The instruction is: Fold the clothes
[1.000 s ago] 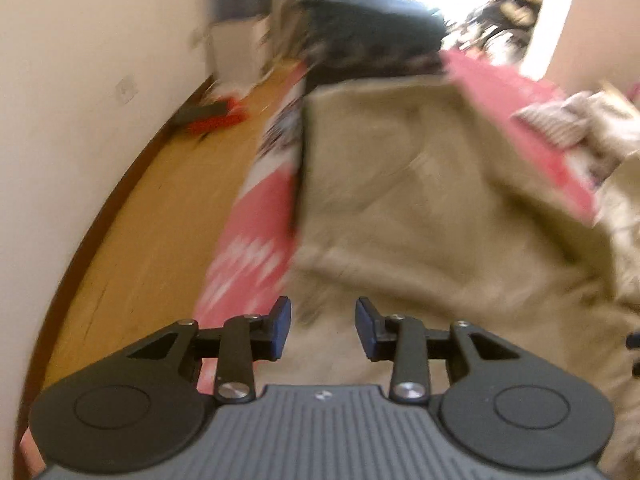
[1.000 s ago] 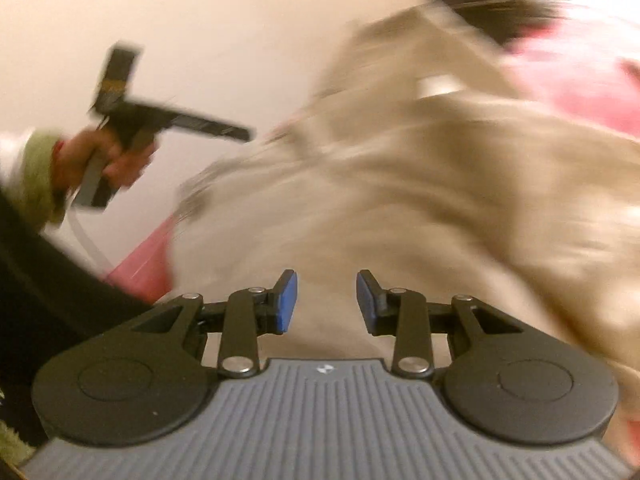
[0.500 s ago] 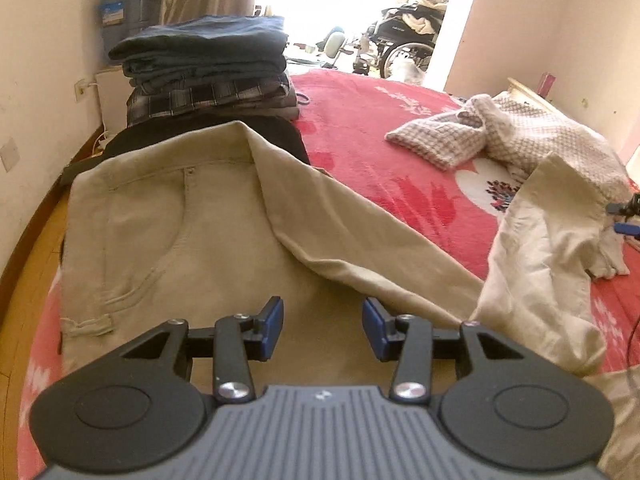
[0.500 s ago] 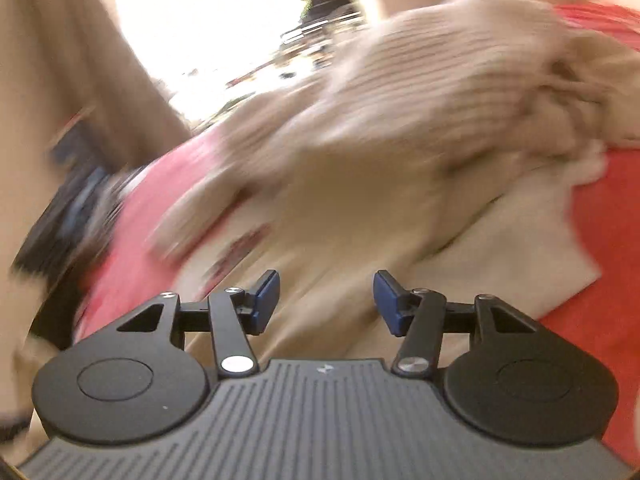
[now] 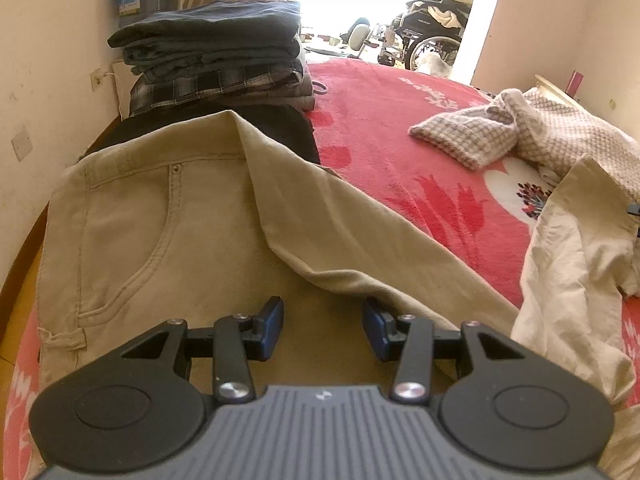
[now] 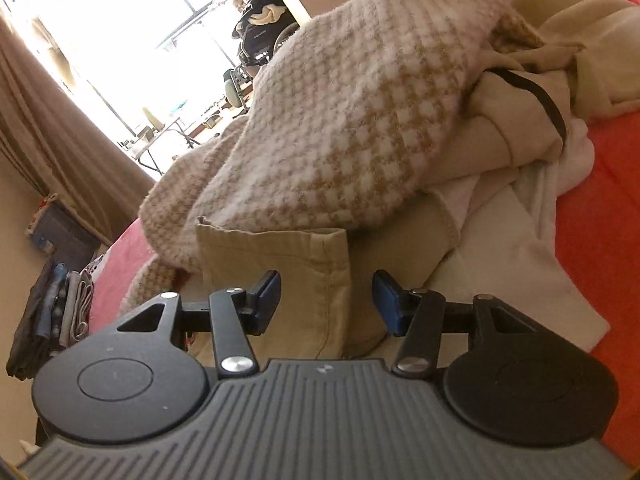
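Left wrist view: your left gripper [image 5: 322, 326] hangs low over the khaki trousers [image 5: 168, 216], jaws parted, nothing pinched, so it reads released. The fabric lies under and between the fingers but the pads don't press it. The log has those jaws easing wider in the last second, which fits a let-go or a pre-grasp pose.

Taking the trousers as landmark: they lie spread on the red bedspread [image 5: 400, 128], waistband toward the far edge, pocket side up, one leg running off to the right. The stack of folded clothes [image 5: 216, 60] sits just beyond the waistband, probably the drop-off pile, so the trousers are staged right next to it. The checked knit sweater [image 5: 520, 128] lies well apart to the right, unfolded.

Right wrist view: your right gripper [image 6: 326, 304] points at the trouser leg hem [image 6: 280, 272], which lies between the parted fingers; pads not touching it, so released too. Jaws were opening, then narrowed slightly in the last half second. The sweater [image 6: 360, 100] is heaped just beyond the hem, partly over it, with a cream garment [image 6: 520, 208] beside.

My read: you're lining up on the hem to carry the leg back toward the waistband. Watch that the sweater resting on the hem doesn't drag along.
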`<state>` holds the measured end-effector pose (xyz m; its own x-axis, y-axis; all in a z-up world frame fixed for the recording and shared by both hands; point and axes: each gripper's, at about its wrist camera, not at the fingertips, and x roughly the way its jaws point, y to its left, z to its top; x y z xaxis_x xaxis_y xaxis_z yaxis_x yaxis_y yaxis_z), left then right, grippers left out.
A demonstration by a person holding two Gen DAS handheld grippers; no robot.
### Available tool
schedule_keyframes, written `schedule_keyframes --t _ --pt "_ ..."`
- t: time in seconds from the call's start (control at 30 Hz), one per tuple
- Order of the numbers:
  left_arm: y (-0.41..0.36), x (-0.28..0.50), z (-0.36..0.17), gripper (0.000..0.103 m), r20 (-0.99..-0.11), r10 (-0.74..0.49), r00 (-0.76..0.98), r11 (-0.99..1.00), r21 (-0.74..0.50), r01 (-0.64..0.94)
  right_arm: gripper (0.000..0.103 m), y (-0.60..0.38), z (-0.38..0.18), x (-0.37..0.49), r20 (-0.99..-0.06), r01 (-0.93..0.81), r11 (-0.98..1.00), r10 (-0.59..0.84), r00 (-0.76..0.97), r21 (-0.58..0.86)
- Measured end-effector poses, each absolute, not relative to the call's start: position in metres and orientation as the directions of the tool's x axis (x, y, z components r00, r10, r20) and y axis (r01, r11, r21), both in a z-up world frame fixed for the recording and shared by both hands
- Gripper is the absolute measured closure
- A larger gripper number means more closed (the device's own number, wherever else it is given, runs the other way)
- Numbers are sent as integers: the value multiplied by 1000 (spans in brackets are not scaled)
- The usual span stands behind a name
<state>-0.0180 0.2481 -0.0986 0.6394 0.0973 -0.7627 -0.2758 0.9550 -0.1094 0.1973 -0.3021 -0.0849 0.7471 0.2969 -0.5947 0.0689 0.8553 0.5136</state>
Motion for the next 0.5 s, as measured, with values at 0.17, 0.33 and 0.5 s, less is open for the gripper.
schedule_keyframes --t 0.17,0.33,0.5 --pt "247 -14 -100 57 -764 106 637 953 -104 -283 80 -293 -74 196 -554 -50 856 377 742 514" --pt "246 -11 -100 57 -758 113 643 951 -105 -291 95 -279 -72 202 -601 -82 912 331 728 403" --pt "247 -6 -98 57 -750 118 651 945 -116 -304 102 -264 -26 176 -469 -173 903 358 807 392"
